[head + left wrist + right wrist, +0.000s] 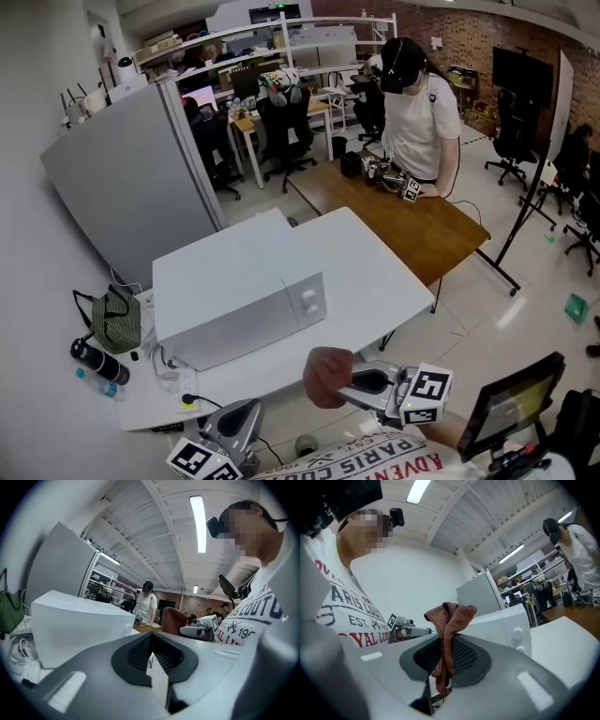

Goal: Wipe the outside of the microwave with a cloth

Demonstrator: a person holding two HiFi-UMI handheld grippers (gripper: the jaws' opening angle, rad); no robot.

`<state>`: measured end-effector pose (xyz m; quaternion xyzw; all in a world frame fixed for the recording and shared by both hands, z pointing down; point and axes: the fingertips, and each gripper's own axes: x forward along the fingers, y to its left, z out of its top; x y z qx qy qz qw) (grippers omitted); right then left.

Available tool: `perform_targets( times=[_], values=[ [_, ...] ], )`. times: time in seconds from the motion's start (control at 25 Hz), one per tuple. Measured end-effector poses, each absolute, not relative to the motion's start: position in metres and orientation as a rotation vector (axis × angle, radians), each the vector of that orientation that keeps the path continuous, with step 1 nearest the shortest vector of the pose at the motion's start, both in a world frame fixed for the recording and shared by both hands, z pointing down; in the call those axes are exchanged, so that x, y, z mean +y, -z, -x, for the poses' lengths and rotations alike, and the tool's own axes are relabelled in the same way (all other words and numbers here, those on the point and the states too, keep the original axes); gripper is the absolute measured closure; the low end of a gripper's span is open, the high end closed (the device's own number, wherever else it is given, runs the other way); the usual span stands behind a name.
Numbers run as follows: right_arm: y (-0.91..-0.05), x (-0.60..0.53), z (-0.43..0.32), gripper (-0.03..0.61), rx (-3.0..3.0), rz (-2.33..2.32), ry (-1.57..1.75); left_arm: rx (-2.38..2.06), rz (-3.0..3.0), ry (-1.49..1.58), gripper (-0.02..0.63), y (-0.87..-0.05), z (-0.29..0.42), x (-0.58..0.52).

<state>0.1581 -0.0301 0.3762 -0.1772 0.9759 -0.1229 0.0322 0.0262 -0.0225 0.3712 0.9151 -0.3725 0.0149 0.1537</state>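
Your right arm is drawn in close to your chest. The right tongs (339, 382) reach forward and left, just off the near edge of the white counter (375, 267). In the right gripper view, the right tongs (446, 654) are clenched on a reddish-brown terry cloth (450, 618). Its folded middle is pinched between the ribbed black pads, a bunched crown stands above them, and a thin tail hangs below. In the head view the cloth (324, 371) shows as a rounded wad at the tips, near the microwave's front but apart from it.

The white box-shaped microwave (234, 295) stands on the left half of the counter, toward the far-left corner. Its front faces the near edge, with two round knobs (309, 300) at the right end of that front. The right gripper view shows the same knobbed front of the microwave (513, 625) just beyond the cloth.

Your left hand sits lower and tight to your body, by the near-left corner. The left tongs (244, 411) point up and away from you there. In the left gripper view, the left tongs (151, 646) are pressed together, pads meeting with nothing between them. The microwave (77, 630) rises ahead of them, untouched.

By the counter's left edge lie a green fabric bag (114, 319) and a black bottle (98, 361).
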Motion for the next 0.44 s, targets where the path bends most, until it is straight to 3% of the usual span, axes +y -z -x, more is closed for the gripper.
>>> perform_targets(
  times=[0.44],
  values=[
    [-0.357,0.021,-0.173,0.538,3.048,0.487,0.285,-1.083,-2.666,-0.013,0.607,-0.346,-0.057,0.026]
  ],
)
